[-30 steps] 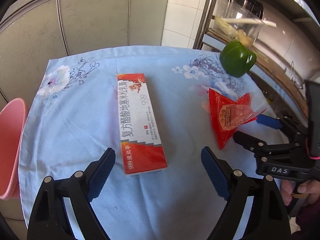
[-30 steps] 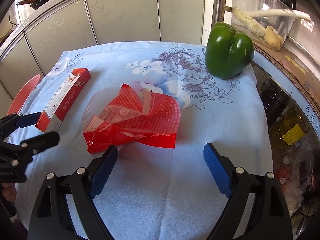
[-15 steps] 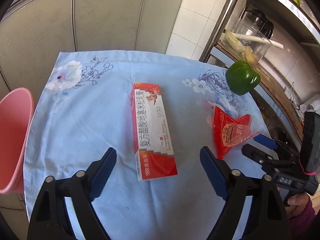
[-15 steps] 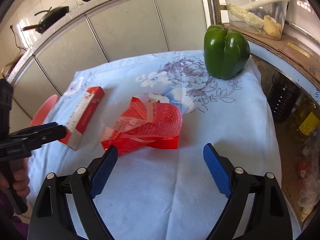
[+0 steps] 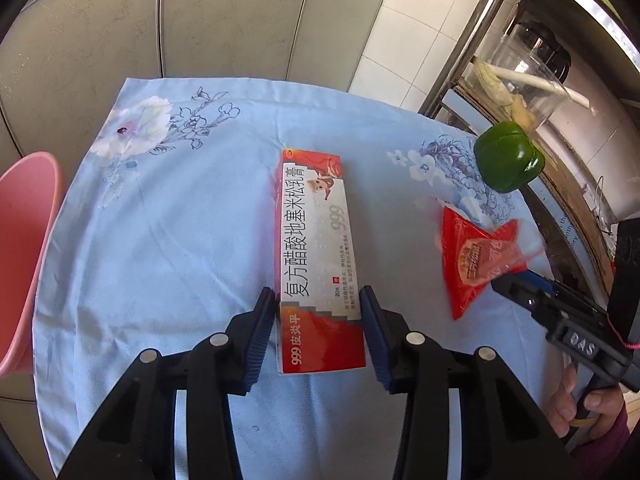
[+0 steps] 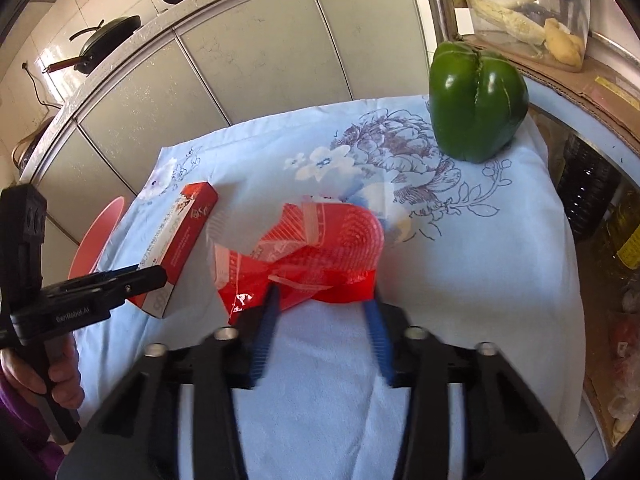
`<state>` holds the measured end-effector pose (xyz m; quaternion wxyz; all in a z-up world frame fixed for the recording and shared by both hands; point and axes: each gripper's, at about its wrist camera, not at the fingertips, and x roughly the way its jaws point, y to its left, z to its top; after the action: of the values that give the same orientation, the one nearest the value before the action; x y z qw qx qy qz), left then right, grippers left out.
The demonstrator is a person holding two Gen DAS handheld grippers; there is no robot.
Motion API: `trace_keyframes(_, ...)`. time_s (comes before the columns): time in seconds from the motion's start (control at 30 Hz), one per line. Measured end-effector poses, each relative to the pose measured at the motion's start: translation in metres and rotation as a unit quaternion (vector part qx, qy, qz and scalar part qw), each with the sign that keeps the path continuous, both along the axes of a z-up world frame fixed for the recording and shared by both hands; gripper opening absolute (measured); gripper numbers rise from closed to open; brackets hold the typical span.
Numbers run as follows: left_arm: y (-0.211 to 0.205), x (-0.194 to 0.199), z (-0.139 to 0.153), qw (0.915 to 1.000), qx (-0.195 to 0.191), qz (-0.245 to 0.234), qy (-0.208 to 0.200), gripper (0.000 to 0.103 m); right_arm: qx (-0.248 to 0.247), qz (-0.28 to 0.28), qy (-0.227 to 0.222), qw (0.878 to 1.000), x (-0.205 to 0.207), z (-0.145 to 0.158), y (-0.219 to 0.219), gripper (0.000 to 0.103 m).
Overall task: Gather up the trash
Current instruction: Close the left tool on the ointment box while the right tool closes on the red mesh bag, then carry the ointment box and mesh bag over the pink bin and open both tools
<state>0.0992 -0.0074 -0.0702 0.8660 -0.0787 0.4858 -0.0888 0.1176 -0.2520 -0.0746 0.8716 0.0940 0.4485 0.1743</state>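
Blue pads of my left gripper (image 5: pixel 320 332) have just been closing; jaws now flank the near end of the red-and-white ointment box (image 5: pixel 318 264), apparently touching both sides. Right gripper (image 6: pixel 320 328) jaws have also just been closing, over the near edge of the red plastic wrapper (image 6: pixel 304 256); contact unclear through blur. Both items lie on the blue-clothed desk (image 5: pixel 180 240). Squeeze square, lift straight. Green bell pepper (image 6: pixel 476 100) behind: leave it.

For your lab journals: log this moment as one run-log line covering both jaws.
left gripper: jaws just closing on ointment box | right gripper: jaws just closing around red wrapper | green pepper: untouched
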Motion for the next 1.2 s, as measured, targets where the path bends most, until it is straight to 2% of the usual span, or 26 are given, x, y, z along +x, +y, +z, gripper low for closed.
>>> trace_keyframes(0.03, 0.002, -0.002, 0.001, 1.0, -0.001, 0.0, -0.005, 0.042, 0.006, 0.0, 0.003, 1.0, 0.001, 0.0, 0.0, 0.012)
trace_keyframes(0.07, 0.002, -0.004, 0.003, 1.0, -0.002, 0.001, -0.009, 0.042, 0.011, -0.002, 0.005, 1.0, 0.002, 0.0, 0.0, 0.006)
trace_keyframes(0.27, 0.011, -0.019, 0.014, 0.9994, -0.002, 0.002, -0.034, 0.042, 0.007, -0.002, -0.029, 1.0, -0.016, 0.018, 0.002, 0.001)
trace_keyframes(0.57, 0.026, -0.043, 0.026, 0.9987, -0.021, 0.004, -0.046, 0.041, 0.009, -0.01, -0.057, 0.998, -0.042, 0.044, -0.006, 0.001)
trace_keyframes(0.97, 0.053, -0.068, 0.023, 0.9987, -0.032, 0.015, -0.037, 0.041, 0.017, -0.014, -0.017, 1.0, -0.065, 0.036, 0.003, 0.001)
trace_keyframes(1.2, 0.064, -0.078, 0.03, 0.9971, -0.046, 0.027, -0.055, 0.041, 0.016, -0.012, -0.043, 0.999, -0.068, 0.056, 0.007, 0.001)
